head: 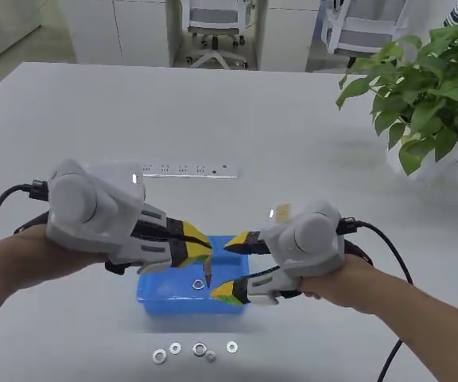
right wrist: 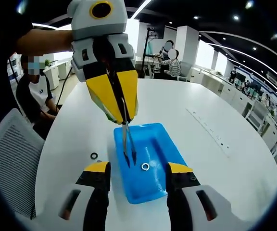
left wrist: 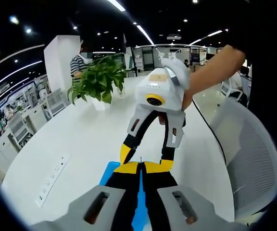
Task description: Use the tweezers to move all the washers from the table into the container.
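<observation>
Left gripper (head: pixel 201 251), clamped on the tweezers (head: pixel 207 274), hovers over the blue container (head: pixel 161 302) holding one washer (head: pixel 198 282) (right gripper (head: pixel 223 269) spread, empty), while roughly four loose washers (head: pixel 199 348) wait on the near table (head: pixel 293 159).

Head view: the left gripper (head: pixel 199 253) and the right gripper (head: pixel 226 269) cover the far rim of the blue container (head: pixel 189 301) at twelve o'clock. The tweezers (head: pixel 207 274) are swallowed by the left's clamped jaws, just the tips poking out. The washer (head: pixel 198 282) sits by those tips, and touching or not is too small to call. At six o'clock, the washers (head: pixel 199 348) on the table (head: pixel 293 143) run together, so the count is unclear. The plant (head: pixel 428 87) is clipped at three o'clock.
</observation>
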The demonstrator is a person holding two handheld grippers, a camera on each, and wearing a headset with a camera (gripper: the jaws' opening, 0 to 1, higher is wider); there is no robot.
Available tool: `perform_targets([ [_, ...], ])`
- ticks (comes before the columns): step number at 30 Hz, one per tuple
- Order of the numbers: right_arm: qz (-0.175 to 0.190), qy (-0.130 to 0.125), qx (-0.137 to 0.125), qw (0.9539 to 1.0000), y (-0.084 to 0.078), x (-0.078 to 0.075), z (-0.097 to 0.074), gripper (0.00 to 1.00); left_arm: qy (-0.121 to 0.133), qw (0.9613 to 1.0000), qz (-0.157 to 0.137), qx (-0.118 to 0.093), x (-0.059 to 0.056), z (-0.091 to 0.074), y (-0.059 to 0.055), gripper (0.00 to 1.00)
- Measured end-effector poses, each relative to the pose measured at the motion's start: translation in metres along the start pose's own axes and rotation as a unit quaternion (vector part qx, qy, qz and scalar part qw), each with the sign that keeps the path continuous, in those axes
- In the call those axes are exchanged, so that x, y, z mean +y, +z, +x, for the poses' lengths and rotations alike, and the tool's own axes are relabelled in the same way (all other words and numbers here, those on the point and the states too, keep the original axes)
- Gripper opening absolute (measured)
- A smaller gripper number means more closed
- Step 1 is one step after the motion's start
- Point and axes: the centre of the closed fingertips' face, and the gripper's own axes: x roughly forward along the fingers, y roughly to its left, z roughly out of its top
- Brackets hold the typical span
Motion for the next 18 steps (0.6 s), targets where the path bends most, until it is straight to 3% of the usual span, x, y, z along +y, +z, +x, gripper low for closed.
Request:
perform_targets([
  [18,0.025,-0.019,0.015,0.9994,-0.021,0.021,-0.030,0.67,-0.023,0.9997,0.008,-0.002,-0.028,0.006,0.012,0.05],
])
